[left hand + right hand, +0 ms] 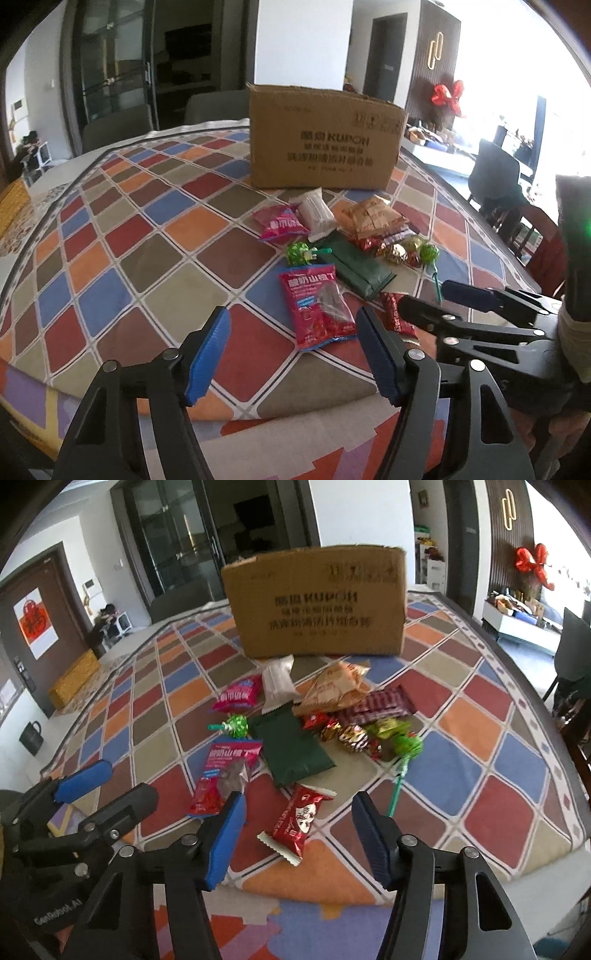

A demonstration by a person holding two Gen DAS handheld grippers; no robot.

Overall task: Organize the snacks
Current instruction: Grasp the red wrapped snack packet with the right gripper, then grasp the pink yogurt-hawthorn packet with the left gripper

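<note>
Left wrist view: the left gripper hangs low over a table covered in a chequered cloth, jaws spread wide and holding nothing. Between its blue pads, a little toward twelve o'clock, lies a red-pink snack pouch, flat on the cloth. It looks like the likeliest first pick, being nearest. The other snacks are scattered loosely beyond it: a dark green packet, a pink bag, a white packet, a tan bag and a heap of foil sweets. At twelve o'clock stands a cardboard box, upright and probably where the snacks are meant to go. The right gripper reaches in from three o'clock, jaws apart. Toward nine o'clock the cloth is bare, giving free room to swing.

Right wrist view: the right gripper is also spread and empty, straddling a small red wrapper that lies at twelve o'clock just ahead of its pads. A green lollipop rests at one o'clock, its stick pointing back toward the gripper. The left gripper sits at nine o'clock, near the pouch. The table's near edge is close beneath both tools. The box's top cannot be seen, so whether it is open I cannot tell.
</note>
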